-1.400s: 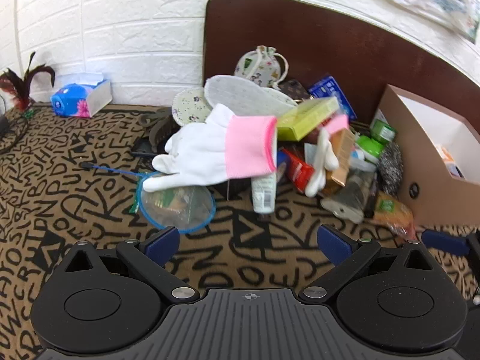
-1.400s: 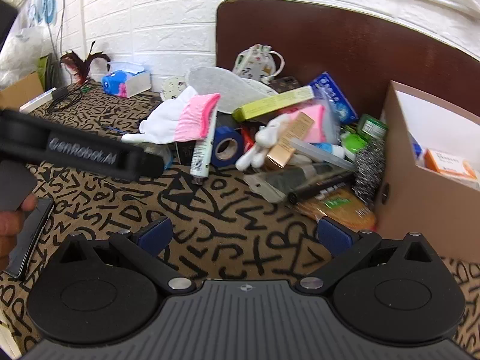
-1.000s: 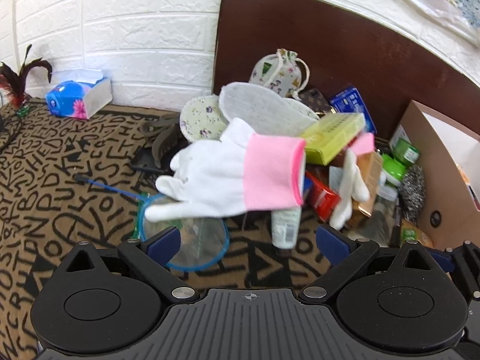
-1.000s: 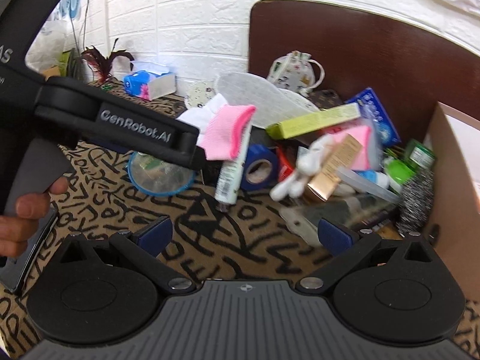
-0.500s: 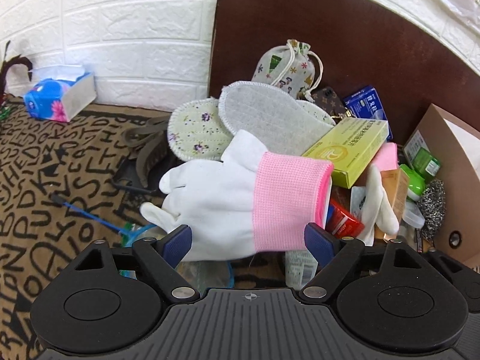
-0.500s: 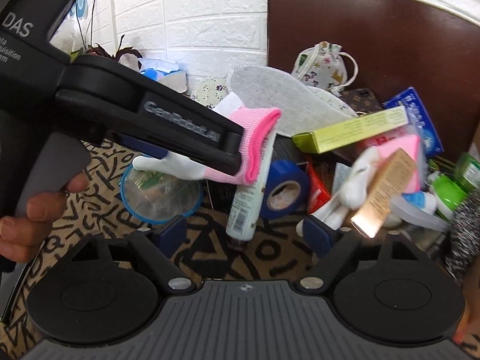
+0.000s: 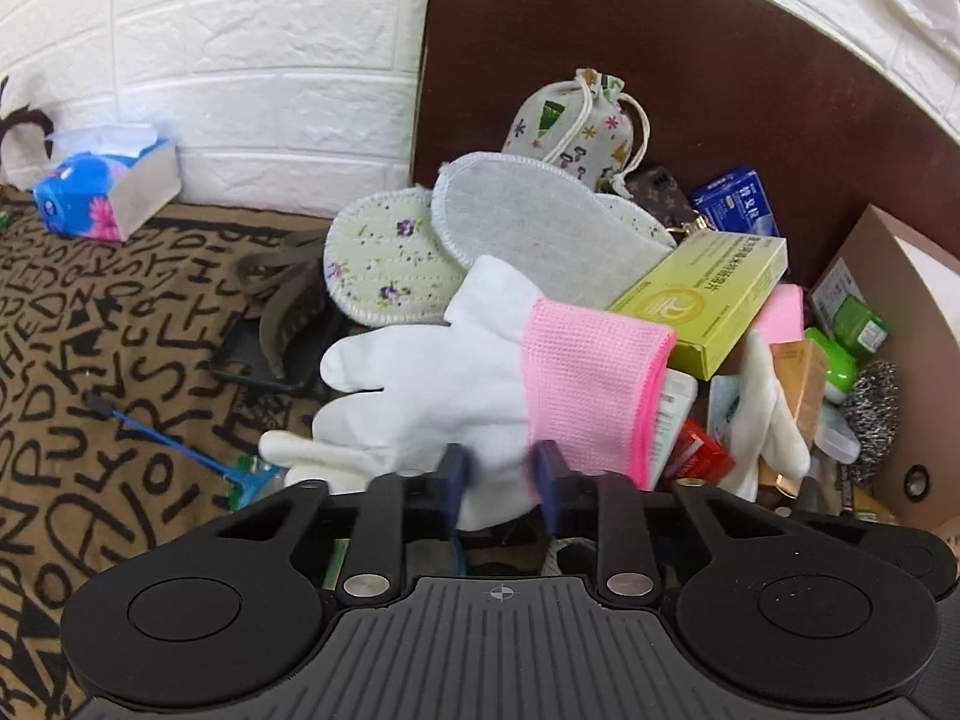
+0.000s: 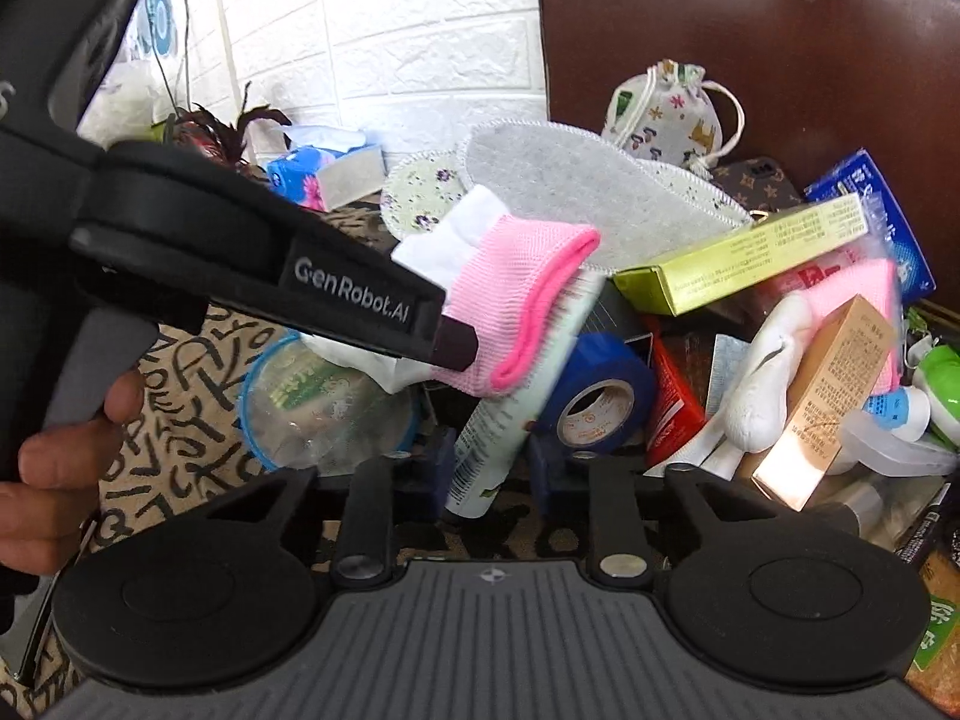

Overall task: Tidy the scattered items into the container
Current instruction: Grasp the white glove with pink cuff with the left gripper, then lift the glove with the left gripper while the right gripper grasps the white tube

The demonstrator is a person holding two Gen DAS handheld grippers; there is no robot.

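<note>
A white glove (image 7: pixel 456 372) with a pink cuff lies on top of a pile of small items. My left gripper (image 7: pixel 499 474) is closing, and its blue pads pinch the glove's lower edge; in the right wrist view its black finger (image 8: pixel 360 294) reaches the glove's cuff (image 8: pixel 516 294). A pale tube (image 8: pixel 516 396) leans out from under the glove. My right gripper (image 8: pixel 491 462) is closing too, its pads pressing on the tube's lower end. The cardboard box (image 7: pixel 900 312) stands open at the right.
The pile holds grey and floral insoles (image 7: pixel 540 228), a yellow-green carton (image 7: pixel 708 294), a drawstring pouch (image 7: pixel 576 120), a blue tape roll (image 8: pixel 600 396) and a blue-rimmed net (image 8: pixel 324 414). A tissue box (image 7: pixel 102 192) sits by the wall. A person's hand (image 8: pixel 54 480) holds the left gripper.
Both grippers came in close to the pile and dipped slightly. Their jaws went from wide open to closed, the left on the glove and the right on the tube.
</note>
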